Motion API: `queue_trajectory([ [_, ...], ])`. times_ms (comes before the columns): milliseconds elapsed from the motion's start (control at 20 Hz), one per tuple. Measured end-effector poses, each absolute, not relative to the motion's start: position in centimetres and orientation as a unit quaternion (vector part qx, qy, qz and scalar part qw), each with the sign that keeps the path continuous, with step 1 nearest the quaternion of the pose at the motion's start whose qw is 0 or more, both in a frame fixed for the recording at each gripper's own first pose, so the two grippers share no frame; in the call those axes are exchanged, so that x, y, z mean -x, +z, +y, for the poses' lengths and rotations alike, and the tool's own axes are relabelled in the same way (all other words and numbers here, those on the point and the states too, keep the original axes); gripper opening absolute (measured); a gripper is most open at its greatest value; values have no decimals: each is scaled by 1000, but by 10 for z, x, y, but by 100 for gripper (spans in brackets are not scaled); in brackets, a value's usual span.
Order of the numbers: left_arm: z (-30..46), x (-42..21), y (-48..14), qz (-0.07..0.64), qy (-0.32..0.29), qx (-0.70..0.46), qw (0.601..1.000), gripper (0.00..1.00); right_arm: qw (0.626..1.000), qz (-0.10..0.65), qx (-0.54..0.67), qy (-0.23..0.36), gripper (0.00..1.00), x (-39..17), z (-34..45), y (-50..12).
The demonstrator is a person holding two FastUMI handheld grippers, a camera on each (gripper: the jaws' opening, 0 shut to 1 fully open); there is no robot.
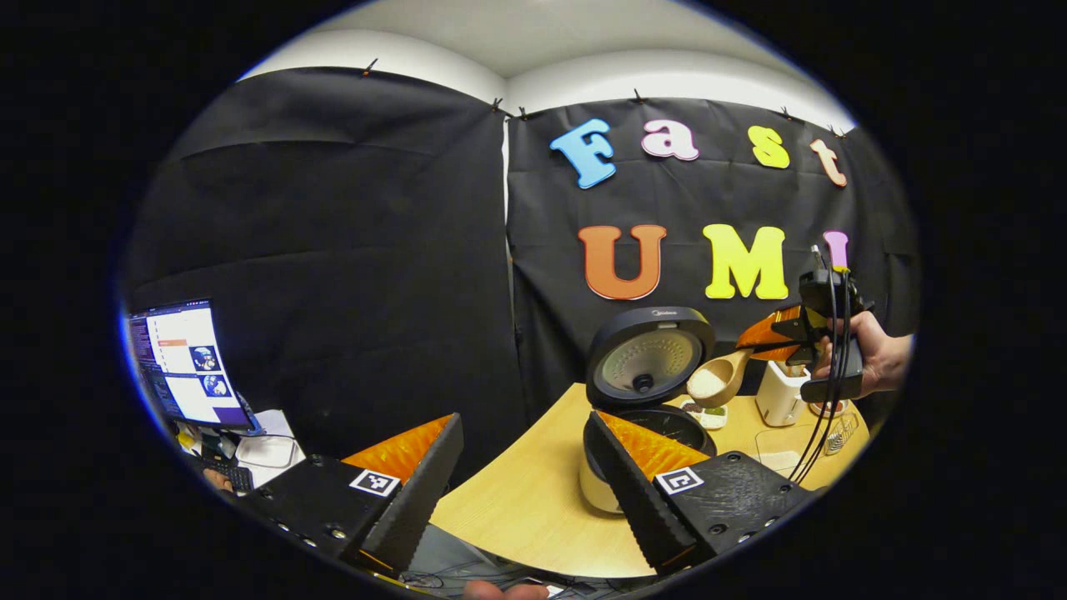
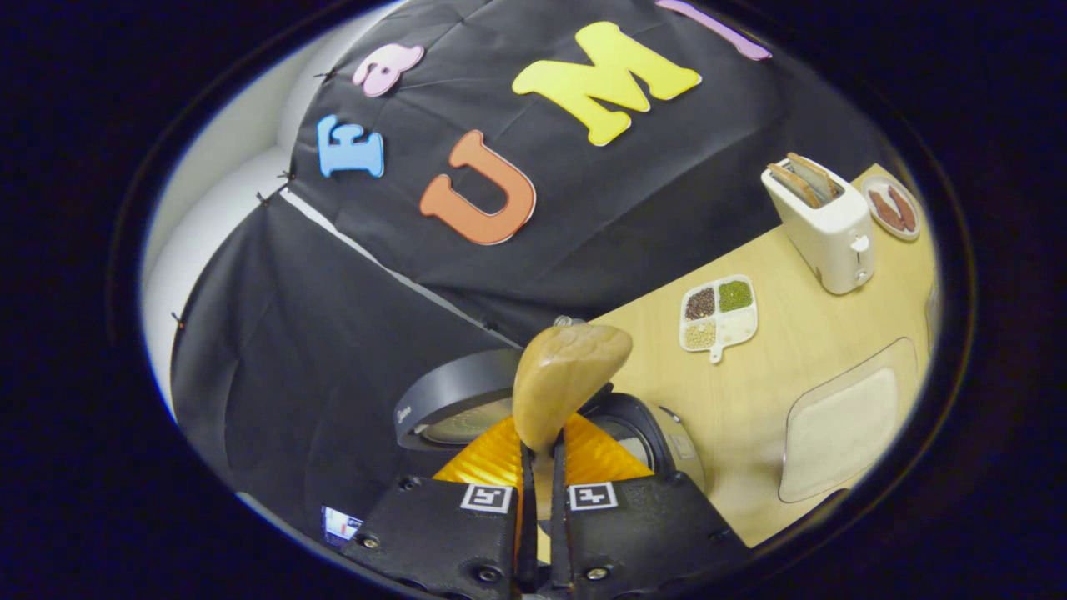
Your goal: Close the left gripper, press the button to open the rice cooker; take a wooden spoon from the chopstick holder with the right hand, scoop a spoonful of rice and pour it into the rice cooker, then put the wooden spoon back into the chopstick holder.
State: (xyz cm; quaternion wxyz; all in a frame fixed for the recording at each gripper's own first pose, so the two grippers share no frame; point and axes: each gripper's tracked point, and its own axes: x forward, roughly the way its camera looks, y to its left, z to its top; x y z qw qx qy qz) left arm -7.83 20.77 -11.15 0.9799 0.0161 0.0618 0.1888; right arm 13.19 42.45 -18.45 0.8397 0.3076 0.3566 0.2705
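In the left gripper view, the left gripper point(image 1: 521, 492) hangs over the near edge of the pale wooden table point(image 1: 517, 508), its fingers wide apart with nothing between them. Its right finger hides the front of the black-and-white rice cooker point(image 1: 646, 417), whose round lid stands open. Above the pot, the right gripper point(image 1: 771, 337), held by a hand point(image 1: 875, 362), carries the light wooden spoon point(image 1: 717, 379), bowl tilted toward the cooker; whether rice remains in it is hard to make out. The white chopstick holder point(image 1: 781, 392) stands partly behind that gripper. In the right gripper view, the fingers are clamped on the spoon's handle, the bowl's back blocking the cooker's opening.
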Motion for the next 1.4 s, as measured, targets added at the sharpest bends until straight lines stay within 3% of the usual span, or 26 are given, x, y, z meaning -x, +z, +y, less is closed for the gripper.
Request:
queue_trajectory([
  [800, 236, 94, -138, 89, 227, 39, 969, 95, 896, 328, -152, 260, 11, -137, 449, -220],
  [1400, 236, 104, -148, 93, 228, 38, 968, 95, 930, 236, 24, 282, 11, -127, 467, -200],
])
